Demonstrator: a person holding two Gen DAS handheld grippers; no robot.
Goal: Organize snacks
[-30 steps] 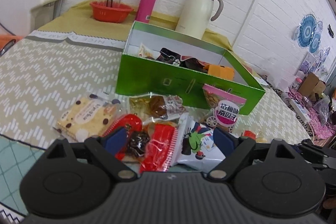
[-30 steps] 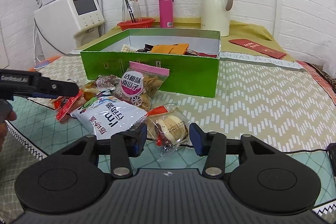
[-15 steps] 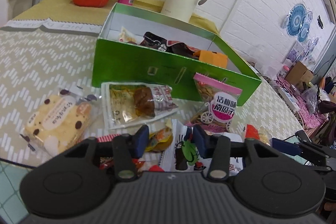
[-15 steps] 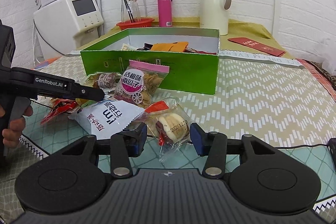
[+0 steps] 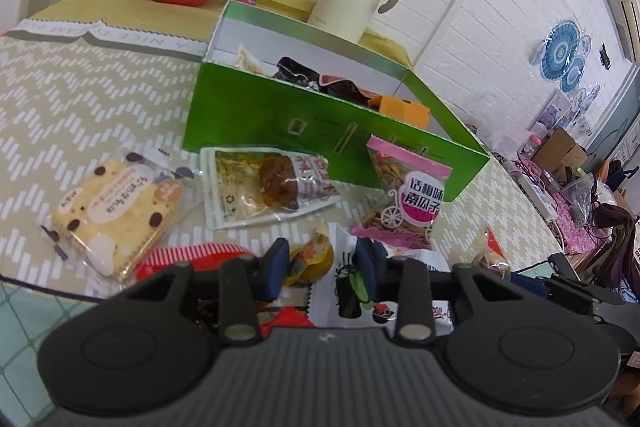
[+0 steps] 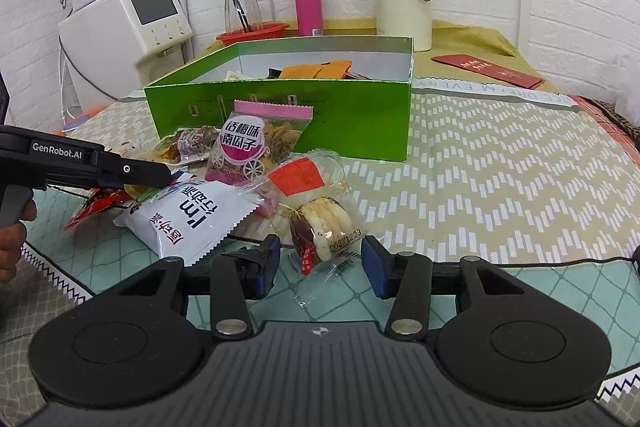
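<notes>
The left gripper (image 5: 322,265) is closing on a small yellow snack (image 5: 314,261) between its fingers; whether they press it yet I cannot tell. The right gripper (image 6: 320,261) stands open around a clear cookie pack (image 6: 320,219). More snacks lie near the green box (image 6: 352,115) on the worktop (image 6: 500,187).

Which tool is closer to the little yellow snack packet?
Left. The left tool has the yellow snack packet between its closing fingers. The right tool is farther over, open around the clear bag of round crackers.
</notes>
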